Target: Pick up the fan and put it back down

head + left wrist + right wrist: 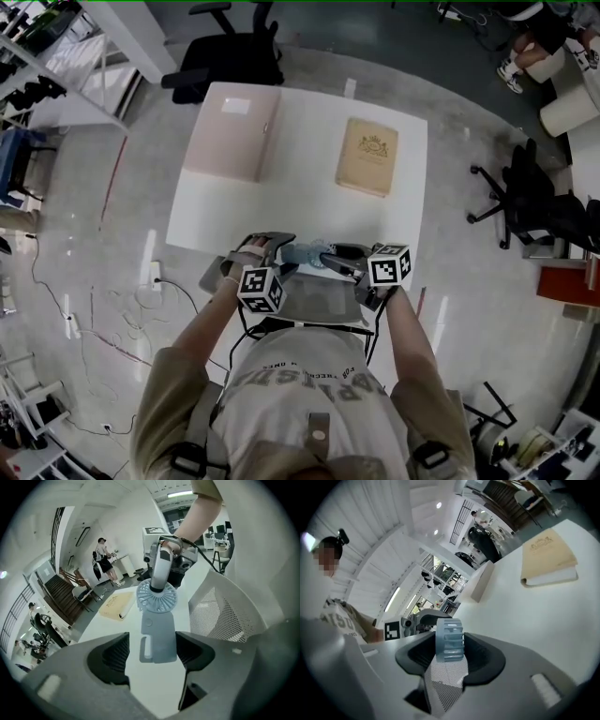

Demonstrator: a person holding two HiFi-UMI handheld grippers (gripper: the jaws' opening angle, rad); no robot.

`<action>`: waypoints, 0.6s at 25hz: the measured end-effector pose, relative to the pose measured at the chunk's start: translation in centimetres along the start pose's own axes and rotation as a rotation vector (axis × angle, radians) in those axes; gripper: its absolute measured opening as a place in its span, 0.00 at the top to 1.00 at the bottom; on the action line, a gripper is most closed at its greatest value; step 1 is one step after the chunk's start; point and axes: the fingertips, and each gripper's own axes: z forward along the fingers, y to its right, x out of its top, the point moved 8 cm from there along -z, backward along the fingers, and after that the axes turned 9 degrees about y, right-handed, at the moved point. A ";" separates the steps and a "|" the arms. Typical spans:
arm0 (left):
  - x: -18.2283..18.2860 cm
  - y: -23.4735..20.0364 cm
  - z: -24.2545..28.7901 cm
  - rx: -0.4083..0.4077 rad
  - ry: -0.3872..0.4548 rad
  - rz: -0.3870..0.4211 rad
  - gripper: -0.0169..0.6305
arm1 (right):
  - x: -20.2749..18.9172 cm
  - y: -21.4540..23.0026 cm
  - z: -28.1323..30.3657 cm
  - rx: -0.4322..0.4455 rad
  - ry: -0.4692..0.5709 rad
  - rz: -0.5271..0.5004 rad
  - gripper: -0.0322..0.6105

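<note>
The fan [307, 254] is at the middle of the tabletop's [300, 202] near edge, between the two grippers; no view settles whether it rests on the surface or hangs just over it.

The head view shows it only as a small pale-blue shape. The left gripper view shows it face-on: a flat, pale-blue rectangular handle with a slot cut into one side, and a round slatted head at its far end. The right gripper view shows only that head, edge-on, as a ribbed blue drum.

The left gripper [152, 651] has its jaws wide apart. The handle lies between them and the pads do not press on it. The right gripper [451, 644] is closed on the fan's head, with a pad pressing on each side.

Only the head view lays out the whole tabletop, with a tan book [367, 156] toward the far right corner and a pale box [234, 131] at the far left corner. A mesh chair back [319, 300] stands just off the near edge.
</note>
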 end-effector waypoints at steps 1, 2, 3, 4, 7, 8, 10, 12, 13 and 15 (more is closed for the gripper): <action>-0.1 0.0 0.0 -0.002 -0.007 0.005 0.49 | 0.0 0.2 0.0 0.007 0.010 0.031 0.67; -0.3 0.0 0.0 -0.004 -0.013 0.007 0.50 | -0.1 0.4 0.1 0.012 0.017 0.058 0.67; -0.4 0.0 0.0 -0.006 -0.017 0.010 0.50 | -0.2 0.6 0.1 0.013 0.023 0.081 0.67; -0.4 0.0 0.0 -0.005 -0.020 0.016 0.53 | -0.3 0.8 0.2 0.012 0.028 0.099 0.67; -0.7 0.1 0.0 0.001 -0.028 0.045 0.59 | -0.4 1.3 0.4 0.011 0.042 0.155 0.67; -0.8 0.1 0.0 0.002 -0.031 0.054 0.61 | -0.5 1.4 0.4 0.008 0.043 0.170 0.67; -0.9 0.1 0.1 -0.004 -0.037 0.060 0.61 | -0.8 1.9 0.4 -0.004 0.030 0.179 0.67; -1.0 0.2 0.2 -0.016 -0.039 0.052 0.62 | -0.8 2.1 0.4 -0.008 0.022 0.179 0.67; -1.1 0.2 0.3 -0.022 -0.040 0.045 0.62 | -0.7 2.0 0.5 -0.006 0.022 0.180 0.67; -1.3 0.0 0.4 -0.036 -0.045 0.030 0.62 | -0.6 1.8 0.8 -0.002 0.022 0.186 0.67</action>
